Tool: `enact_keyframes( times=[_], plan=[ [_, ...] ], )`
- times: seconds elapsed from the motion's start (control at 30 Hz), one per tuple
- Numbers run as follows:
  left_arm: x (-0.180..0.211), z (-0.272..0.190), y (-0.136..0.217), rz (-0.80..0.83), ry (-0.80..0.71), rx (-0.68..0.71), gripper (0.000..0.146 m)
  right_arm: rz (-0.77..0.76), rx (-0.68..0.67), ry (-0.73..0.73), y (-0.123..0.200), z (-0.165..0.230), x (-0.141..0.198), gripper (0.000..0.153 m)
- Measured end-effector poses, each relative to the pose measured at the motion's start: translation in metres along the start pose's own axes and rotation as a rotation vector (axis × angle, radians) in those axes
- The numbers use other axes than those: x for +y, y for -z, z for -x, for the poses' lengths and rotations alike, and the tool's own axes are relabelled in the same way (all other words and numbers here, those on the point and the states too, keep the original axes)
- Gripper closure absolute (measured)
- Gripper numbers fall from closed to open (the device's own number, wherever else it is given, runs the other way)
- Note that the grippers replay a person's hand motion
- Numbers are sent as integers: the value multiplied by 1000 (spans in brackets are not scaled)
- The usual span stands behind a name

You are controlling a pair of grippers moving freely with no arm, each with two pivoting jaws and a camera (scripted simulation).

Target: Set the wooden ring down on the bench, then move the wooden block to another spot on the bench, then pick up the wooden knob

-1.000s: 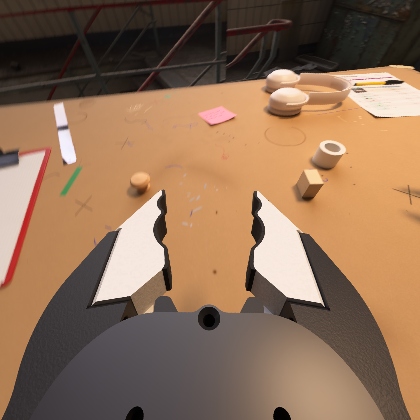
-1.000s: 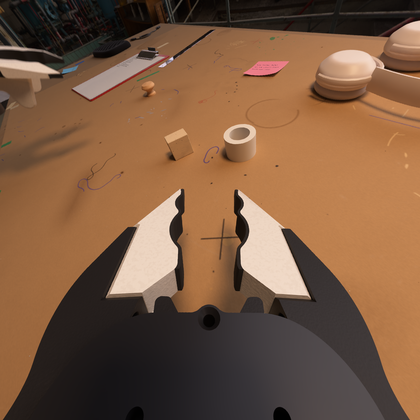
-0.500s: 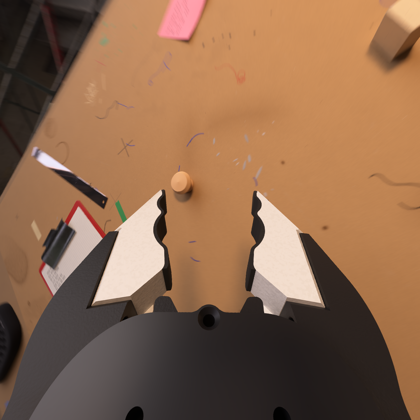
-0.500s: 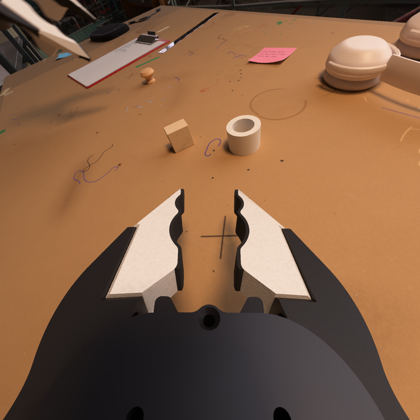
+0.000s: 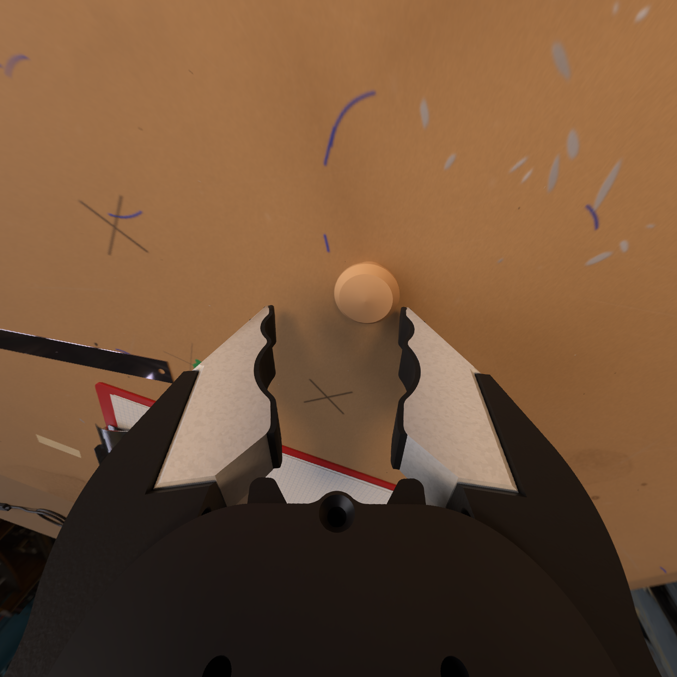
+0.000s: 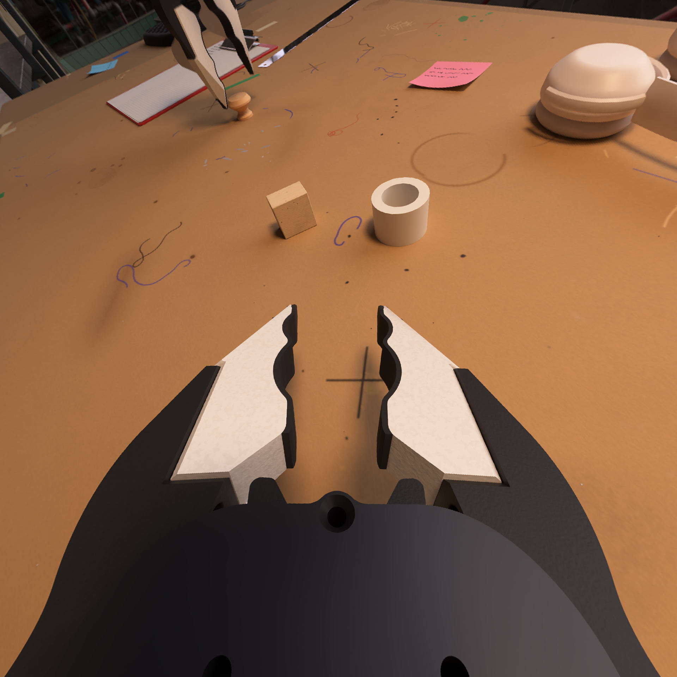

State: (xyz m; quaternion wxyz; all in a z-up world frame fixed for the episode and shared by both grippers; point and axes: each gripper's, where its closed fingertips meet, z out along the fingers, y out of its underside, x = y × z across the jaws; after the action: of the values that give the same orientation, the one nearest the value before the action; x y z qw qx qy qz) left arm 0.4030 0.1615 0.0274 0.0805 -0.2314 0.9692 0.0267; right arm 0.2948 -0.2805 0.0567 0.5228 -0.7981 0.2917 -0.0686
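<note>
Left wrist view: the left hand-held gripper [image 5: 336, 311] points almost straight down at the counter [image 5: 476, 366], jaws wide apart and holding nothing. The wooden knob [image 5: 365, 292] stands upright on its stem, cap toward the camera, just beyond the fingertips and off-centre toward the right finger. A red-edged clipboard [image 5: 329, 476] lies under the gripper body, with a dark metal ruler [image 5: 84, 356] off to the left. Right wrist view: the right hand-held gripper [image 6: 337, 311] hangs low over a pencilled cross, jaws apart and empty, well away from the work. Ahead of it the wooden block [image 6: 292, 210] and the pale wooden ring [image 6: 400, 210] both rest on the counter, near each other but not touching, so the first two steps look done. Far off, the left gripper's near fingertip sits just beside the knob's cap; whether it touches I cannot tell. A pink sticky note [image 6: 450, 74] and cream headphones [image 6: 597, 89] lie at the far right. Judgement: the step in hand is the knob pickup. To do it well, shift the left gripper slightly rightward and forward so the cap is centred between the pads, descend until they bracket the cap's widest part or the neck below it, then close gently. An off-centre close risks tipping or rolling the knob.
</note>
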Motion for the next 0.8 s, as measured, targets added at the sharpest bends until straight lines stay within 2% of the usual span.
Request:
enact_keyframes(
  times=[0.07, 0.13, 0.23, 0.4, 0.5, 0.6, 0.7, 0.8],
  plan=[
    [4, -4, -8, 43, -19, 25, 84, -3, -7, -9, 0, -1, 0, 109],
    [1, -12, -10, 25, -11, 79, 98, -5, -11, -17, 0, -1, -1, 109],
    [0, -16, -10, 9, -8, 96, 108, -7, -9, -18, 0, -1, -1, 110],
    [3, -20, 2, -49, 30, 61, 110, 1, -8, -9, -1, 0, 0, 110],
    [-5, -20, 42, -195, 107, 3, 110, -5, -16, -23, 0, -1, 0, 110],
    [-21, -29, 100, -368, 204, -115, 110, -18, -21, -39, 1, -2, -2, 111],
    [-45, -72, 152, -511, 242, -168, 110, -22, -19, -35, 2, -1, -1, 111],
    [-72, -125, 182, -619, 296, -199, 110, -22, -13, -21, 3, 0, -1, 111]
  ],
)
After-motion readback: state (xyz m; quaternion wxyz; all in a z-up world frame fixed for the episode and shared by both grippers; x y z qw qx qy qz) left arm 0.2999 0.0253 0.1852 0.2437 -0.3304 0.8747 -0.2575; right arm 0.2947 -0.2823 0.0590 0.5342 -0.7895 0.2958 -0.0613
